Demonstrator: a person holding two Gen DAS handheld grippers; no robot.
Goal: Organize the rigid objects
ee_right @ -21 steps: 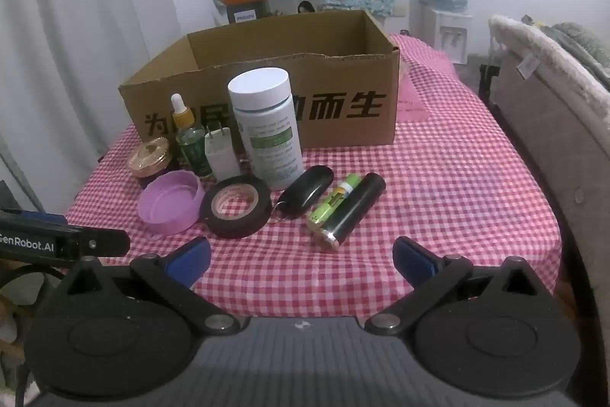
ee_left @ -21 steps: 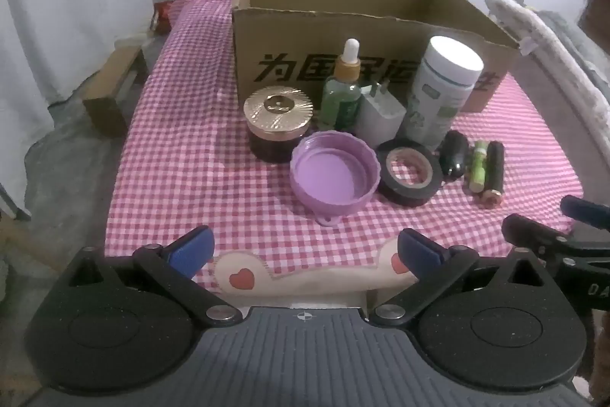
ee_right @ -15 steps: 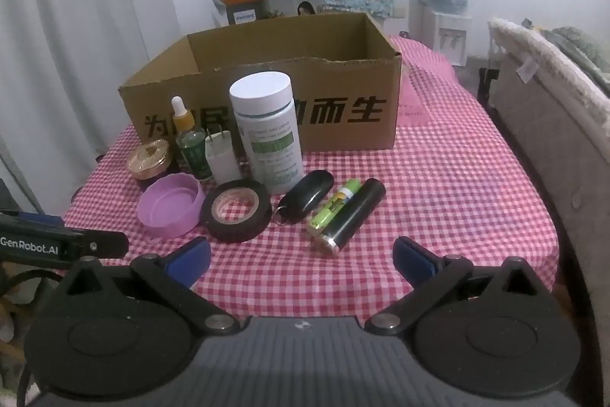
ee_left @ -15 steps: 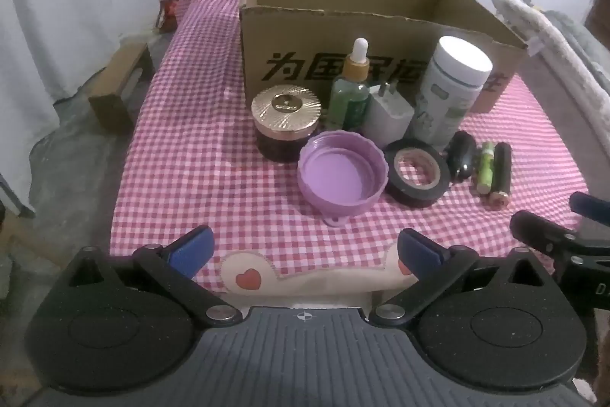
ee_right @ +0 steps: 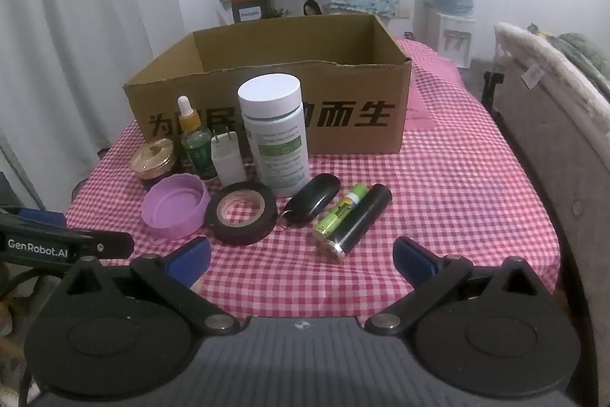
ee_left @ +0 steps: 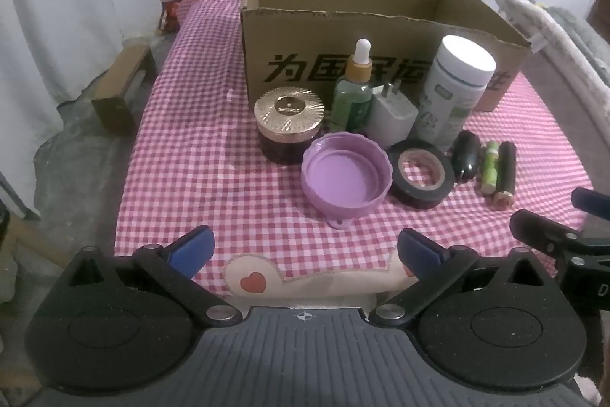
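A: Which way do the long things lie?

B: The black cylinder (ee_right: 360, 218) and the green battery (ee_right: 339, 212) lie flat, side by side and touching, long axes running from near-left to far-right in the right wrist view; the cylinder's metal end points toward the near edge. The black key fob (ee_right: 314, 199) lies just left of them, its ring at the near end. The white bottle (ee_right: 276, 136), dropper bottle (ee_right: 196, 140) and white charger (ee_right: 227, 161) stand upright in front of the cardboard box (ee_right: 354, 113), charger prongs up.

A: And the flat ones?

B: The tape roll (ee_right: 242, 212) lies flat; the purple lid (ee_left: 347, 176) sits open side up, beside the gold-lidded jar (ee_left: 288, 128).

A: Where against the tongs?

B: The right tongs (ee_right: 301, 256) are spread wide with nothing between them, near of the cylinder and battery. The left tongs (ee_left: 305, 250) are likewise wide and empty, over the near edge of the checked worktop (ee_left: 198, 155), the purple lid beyond them.

A: Pose?

B: Both tilt downward toward the worktop, well apart from every item.
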